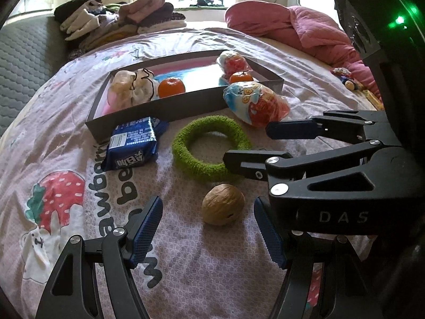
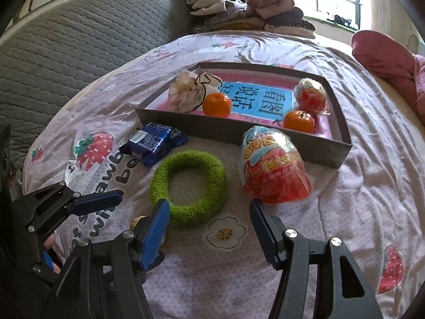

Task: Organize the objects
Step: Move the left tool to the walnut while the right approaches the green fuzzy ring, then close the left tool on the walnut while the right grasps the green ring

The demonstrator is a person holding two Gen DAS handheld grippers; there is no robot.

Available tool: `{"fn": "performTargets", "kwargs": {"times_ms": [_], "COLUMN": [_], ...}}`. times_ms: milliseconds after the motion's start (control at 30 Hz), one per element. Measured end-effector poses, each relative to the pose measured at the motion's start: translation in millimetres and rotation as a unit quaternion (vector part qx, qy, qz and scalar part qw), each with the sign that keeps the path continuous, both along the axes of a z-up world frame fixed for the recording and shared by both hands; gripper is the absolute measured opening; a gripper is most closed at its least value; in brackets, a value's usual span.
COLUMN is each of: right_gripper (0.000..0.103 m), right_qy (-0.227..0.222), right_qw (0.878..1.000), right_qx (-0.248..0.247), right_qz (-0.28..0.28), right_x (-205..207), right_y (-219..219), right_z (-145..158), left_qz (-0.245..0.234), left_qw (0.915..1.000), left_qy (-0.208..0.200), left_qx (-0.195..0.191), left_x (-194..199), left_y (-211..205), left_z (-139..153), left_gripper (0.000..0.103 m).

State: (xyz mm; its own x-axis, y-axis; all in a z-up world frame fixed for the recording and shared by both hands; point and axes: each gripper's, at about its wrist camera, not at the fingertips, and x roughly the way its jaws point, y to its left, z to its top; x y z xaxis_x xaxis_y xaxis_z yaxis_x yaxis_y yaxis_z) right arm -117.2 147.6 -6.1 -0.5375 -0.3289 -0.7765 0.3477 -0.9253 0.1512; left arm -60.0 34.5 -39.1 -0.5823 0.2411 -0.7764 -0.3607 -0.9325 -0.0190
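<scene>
So both grippers are hovering over the bed (image 1: 212,279), which has a strawberry-print sheet on it. The left gripper (image 1: 207,228) has its jaws spread wide, nothing pinched, and the walnut (image 1: 222,204) sits on the sheet right between the jaw tips, a bit ahead of them and not touching either pad.

The right gripper (image 2: 209,223) is also spread and empty. Just past its left jaw tip is the fuzzy green ring (image 2: 189,187), lying flat, and just past its right jaw tip is the red and blue snack bag (image 2: 273,170), about touching that tip as far as I can tell. In the left wrist view the right gripper's jaws reach in from the right, with one tip over the ring's edge.

Further out ahead of both jaws is the shallow grey box (image 2: 265,138), already holding two oranges (image 2: 217,104), a white drawstring pouch (image 2: 191,93) and another snack bag. The snack bag outside leans against the box's near wall. The blue biscuit pack (image 1: 132,143) lies ahead and left of the left jaws, right by the box's near corner. Folded clothes are piled at the far end of the bed.
</scene>
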Motion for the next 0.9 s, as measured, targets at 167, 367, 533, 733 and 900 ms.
{"fn": "performTargets", "kwargs": {"times_ms": [167, 367, 533, 733, 900], "right_gripper": [0.062, 0.053, 0.047, 0.032, 0.025], "right_qy": [-0.008, -0.023, -0.03, -0.031, -0.032], "right_qw": [1.0, 0.999, 0.999, 0.999, 0.999], "right_qx": [-0.009, -0.032, -0.033, -0.031, -0.031], "right_qz": [-0.003, -0.01, -0.009, -0.007, -0.007], "right_x": [-4, -13, -19, -23, -26], "right_y": [-2, -1, -4, -7, -5], "right_z": [-4, -10, -13, -15, -17], "left_qz": [0.003, 0.006, 0.01, 0.017, 0.016], "left_qw": [1.0, 0.9999, 0.9999, 0.9998, 0.9992], "left_qy": [-0.006, -0.008, -0.005, 0.0, -0.022], "left_qx": [0.002, 0.004, 0.0, 0.012, 0.028], "left_x": [-2, -3, -5, -10, -14], "left_y": [-1, -1, -2, -5, -3], "left_z": [-1, -2, -2, -1, -8], "left_gripper": [0.072, 0.072, 0.072, 0.072, 0.062]}}
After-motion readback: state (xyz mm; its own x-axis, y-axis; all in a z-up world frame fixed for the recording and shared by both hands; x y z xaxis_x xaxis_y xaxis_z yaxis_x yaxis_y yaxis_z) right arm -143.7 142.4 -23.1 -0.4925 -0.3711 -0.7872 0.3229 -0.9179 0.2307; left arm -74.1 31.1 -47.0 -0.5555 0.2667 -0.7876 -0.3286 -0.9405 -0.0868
